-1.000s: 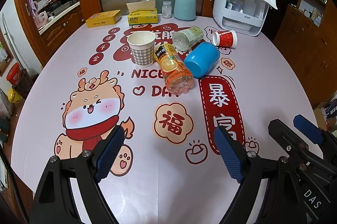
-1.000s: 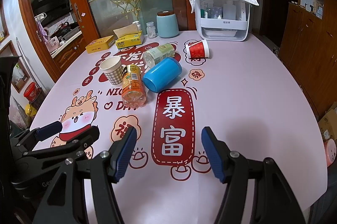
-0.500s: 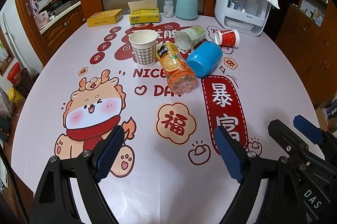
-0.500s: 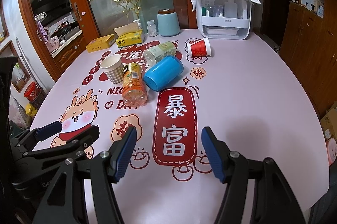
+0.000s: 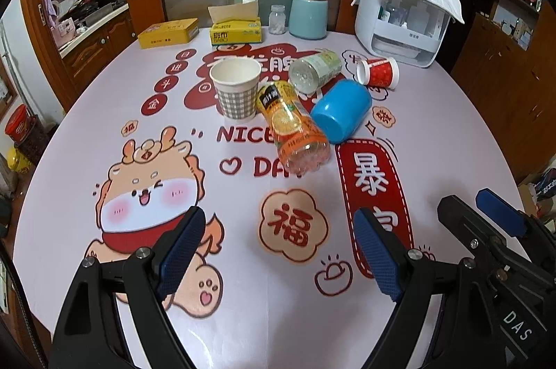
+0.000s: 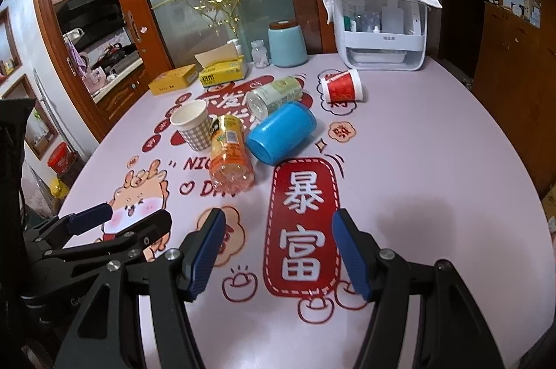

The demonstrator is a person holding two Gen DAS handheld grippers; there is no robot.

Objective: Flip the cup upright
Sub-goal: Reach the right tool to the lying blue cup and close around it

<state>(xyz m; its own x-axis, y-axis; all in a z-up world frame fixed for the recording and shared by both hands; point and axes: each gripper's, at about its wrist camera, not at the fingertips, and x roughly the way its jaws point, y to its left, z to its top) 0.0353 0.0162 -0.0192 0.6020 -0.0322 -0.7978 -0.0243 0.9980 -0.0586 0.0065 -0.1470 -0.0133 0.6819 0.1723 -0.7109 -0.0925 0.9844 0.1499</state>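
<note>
Both grippers, left [image 5: 278, 251] and right [image 6: 274, 251], hover wide open and empty, well short of the blue cup [image 6: 280, 134] lying beside an orange bottle [image 6: 230, 153], which a careless reach could send rolling.

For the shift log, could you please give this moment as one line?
left gripper: open, empty | right gripper: open, empty | blue cup, red paper cup: on sides, untouched

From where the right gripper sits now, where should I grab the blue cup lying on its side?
Grip the blue cup across its round wall near the middle, coming from above with the open right gripper. It lies on its side, closed base toward you, so the wall is the graspable span. The orange bottle lies close on its left; keep that finger clear.
</note>
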